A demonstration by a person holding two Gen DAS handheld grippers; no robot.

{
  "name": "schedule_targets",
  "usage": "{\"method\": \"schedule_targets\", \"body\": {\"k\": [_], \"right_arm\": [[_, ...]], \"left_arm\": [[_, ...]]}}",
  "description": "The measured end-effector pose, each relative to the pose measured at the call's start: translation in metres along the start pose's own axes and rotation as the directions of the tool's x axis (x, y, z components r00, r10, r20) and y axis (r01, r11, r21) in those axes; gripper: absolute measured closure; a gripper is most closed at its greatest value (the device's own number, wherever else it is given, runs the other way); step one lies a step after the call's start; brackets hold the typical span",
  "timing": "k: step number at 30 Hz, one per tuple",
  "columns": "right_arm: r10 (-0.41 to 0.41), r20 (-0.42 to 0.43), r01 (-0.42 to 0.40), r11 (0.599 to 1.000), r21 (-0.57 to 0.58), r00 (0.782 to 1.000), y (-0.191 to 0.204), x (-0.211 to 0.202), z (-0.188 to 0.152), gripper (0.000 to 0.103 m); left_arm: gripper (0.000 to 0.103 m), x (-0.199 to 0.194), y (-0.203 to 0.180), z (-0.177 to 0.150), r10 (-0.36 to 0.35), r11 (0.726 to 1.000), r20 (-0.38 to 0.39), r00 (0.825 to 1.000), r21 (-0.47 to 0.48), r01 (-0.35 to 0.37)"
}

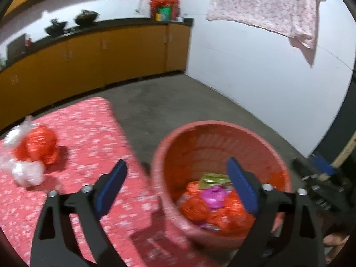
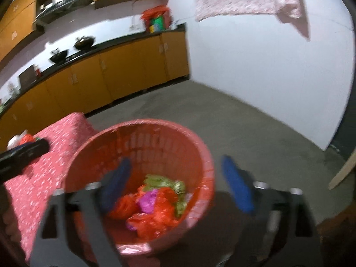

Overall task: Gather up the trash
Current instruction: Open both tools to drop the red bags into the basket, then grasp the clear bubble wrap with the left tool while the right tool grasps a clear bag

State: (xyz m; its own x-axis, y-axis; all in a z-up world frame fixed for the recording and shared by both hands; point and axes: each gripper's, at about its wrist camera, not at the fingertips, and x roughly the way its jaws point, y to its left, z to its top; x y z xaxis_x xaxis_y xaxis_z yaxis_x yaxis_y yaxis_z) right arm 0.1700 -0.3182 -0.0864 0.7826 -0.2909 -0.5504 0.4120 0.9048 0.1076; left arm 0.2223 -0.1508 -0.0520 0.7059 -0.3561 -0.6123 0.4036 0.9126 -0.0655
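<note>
Overhead, both tools hung above the red basket (image 1: 222, 138) beside the pink-clothed table (image 1: 106, 138). The left gripper (image 1: 178, 182) stood spread wide, pinching nothing; the right gripper (image 2: 175, 182) was likewise spread and empty. Orange, pink and green trash (image 2: 155, 204) lay inside the basket, while an orange bag (image 1: 37, 144) and clear wrappers (image 1: 27, 173) sat on the table.

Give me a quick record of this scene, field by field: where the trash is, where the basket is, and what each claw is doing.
basket: red basket on the floor beside the table
in basket: orange bags, a pink wrapper, green wrappers
left on table: an orange bag and clear white bags, touching
left claw: open, empty, over the gap between table and basket
right claw: open, empty, over the basket
</note>
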Motion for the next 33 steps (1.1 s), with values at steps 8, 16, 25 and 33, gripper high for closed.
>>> {"method": "schedule_targets", "body": {"k": [8,16,25,33], "right_arm": [[-0.021,0.036,0.023,0.999,-0.049,0.999,0.027,-0.012,0.005,0.004],[0.183,-0.004,-0.182,0.976,-0.12,0.983,0.101,-0.018,0.001,0.005],[0.417,-0.116,-0.432,0.873,-0.227,0.902,0.242,-0.016,-0.01,0.032],[0.441,-0.212,-0.484,0.839,-0.248,0.872,0.343,0.015,-0.023,0.042]], "left_arm": [[0.003,-0.028,0.05,-0.03,0.139,0.99,0.007,0.99,-0.015,-0.139],[0.003,-0.067,0.136,-0.059,0.305,0.947,0.032,0.952,-0.117,-0.3],[0.003,-0.109,0.234,-0.087,0.48,0.862,0.027,0.877,-0.201,-0.466],[0.003,-0.117,0.292,-0.095,0.526,0.816,0.009,0.85,-0.285,-0.502]]}}
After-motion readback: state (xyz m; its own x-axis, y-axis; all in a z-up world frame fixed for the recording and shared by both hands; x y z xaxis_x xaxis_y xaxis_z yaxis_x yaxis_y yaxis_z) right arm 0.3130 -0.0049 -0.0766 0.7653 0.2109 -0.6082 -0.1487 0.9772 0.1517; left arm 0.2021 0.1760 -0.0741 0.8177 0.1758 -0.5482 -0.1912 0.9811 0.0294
